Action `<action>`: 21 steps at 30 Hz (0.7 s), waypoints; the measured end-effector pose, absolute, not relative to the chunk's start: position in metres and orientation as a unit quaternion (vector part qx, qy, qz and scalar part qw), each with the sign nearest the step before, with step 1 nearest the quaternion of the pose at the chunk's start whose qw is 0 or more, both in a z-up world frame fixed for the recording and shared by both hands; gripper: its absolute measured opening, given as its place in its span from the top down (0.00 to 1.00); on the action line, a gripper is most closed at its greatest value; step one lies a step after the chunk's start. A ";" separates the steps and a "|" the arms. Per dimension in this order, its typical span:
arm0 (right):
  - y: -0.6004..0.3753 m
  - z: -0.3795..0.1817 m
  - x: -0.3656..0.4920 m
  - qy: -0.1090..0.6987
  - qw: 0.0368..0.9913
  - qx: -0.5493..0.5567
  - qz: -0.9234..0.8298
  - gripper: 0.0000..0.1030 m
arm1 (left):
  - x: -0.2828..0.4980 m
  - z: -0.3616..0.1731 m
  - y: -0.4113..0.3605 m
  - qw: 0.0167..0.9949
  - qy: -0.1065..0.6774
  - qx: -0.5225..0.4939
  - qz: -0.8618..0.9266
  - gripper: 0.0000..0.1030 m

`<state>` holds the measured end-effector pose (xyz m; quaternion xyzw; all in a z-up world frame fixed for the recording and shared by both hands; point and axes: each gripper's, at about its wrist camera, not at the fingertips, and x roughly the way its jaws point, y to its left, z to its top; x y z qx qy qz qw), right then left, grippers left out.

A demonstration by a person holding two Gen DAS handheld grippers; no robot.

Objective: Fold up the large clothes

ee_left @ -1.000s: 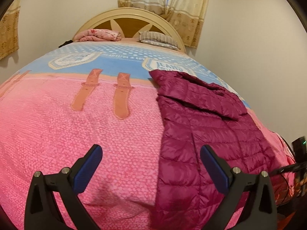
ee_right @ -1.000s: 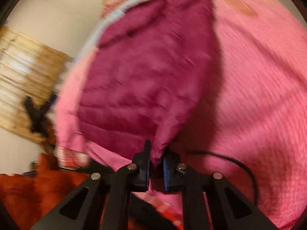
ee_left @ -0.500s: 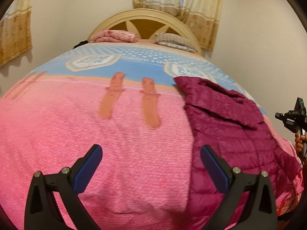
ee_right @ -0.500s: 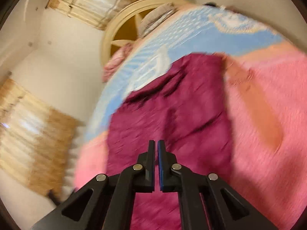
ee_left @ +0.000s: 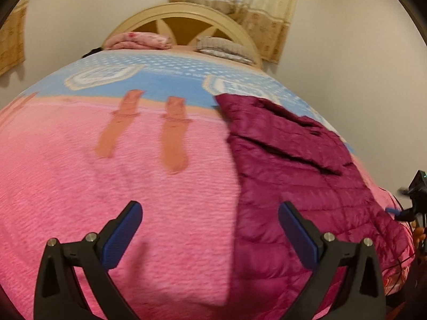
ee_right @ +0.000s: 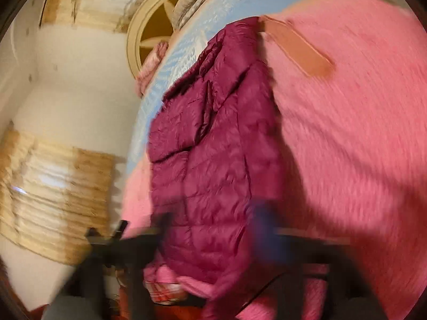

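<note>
A maroon quilted puffer jacket lies lengthwise along the right side of the pink bedspread, its sleeve folded across the upper part. My left gripper is open and empty above the bed's near edge, its right finger over the jacket's left hem. In the right wrist view the jacket runs up the middle. My right gripper is blurred by motion, its fingers spread wide apart over the jacket's lower end, holding nothing. The right gripper also shows at the right edge of the left wrist view.
The bed has a cream arched headboard, a pink folded blanket and a grey pillow at the far end. Curtains hang behind. The wall runs close along the bed's right side. Red fabric lies below the bed's near edge.
My right gripper let go of the jacket's hem, pulled back and opened wide. The jacket now lies flat. My left gripper stayed open and shifted slightly left.
</note>
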<state>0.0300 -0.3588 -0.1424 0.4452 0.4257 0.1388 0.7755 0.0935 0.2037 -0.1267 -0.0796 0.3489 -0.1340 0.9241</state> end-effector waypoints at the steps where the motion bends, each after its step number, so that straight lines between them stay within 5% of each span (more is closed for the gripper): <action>1: -0.361 -0.143 0.019 0.410 0.773 0.463 0.143 0.01 | 0.093 -0.125 0.198 0.924 0.348 -0.077 -0.140 0.00; 12: -0.306 -0.179 -0.008 0.524 0.779 0.309 0.153 0.05 | 0.077 -0.116 0.188 0.928 0.339 -0.066 -0.140 0.00; 17: -0.283 -0.204 -0.006 0.574 0.750 0.287 0.160 0.75 | 0.073 -0.114 0.197 0.930 0.334 -0.078 -0.132 0.00; 21: -0.291 -0.208 0.002 0.563 0.735 0.333 0.182 0.91 | 0.075 -0.115 0.202 0.932 0.334 -0.078 -0.121 0.00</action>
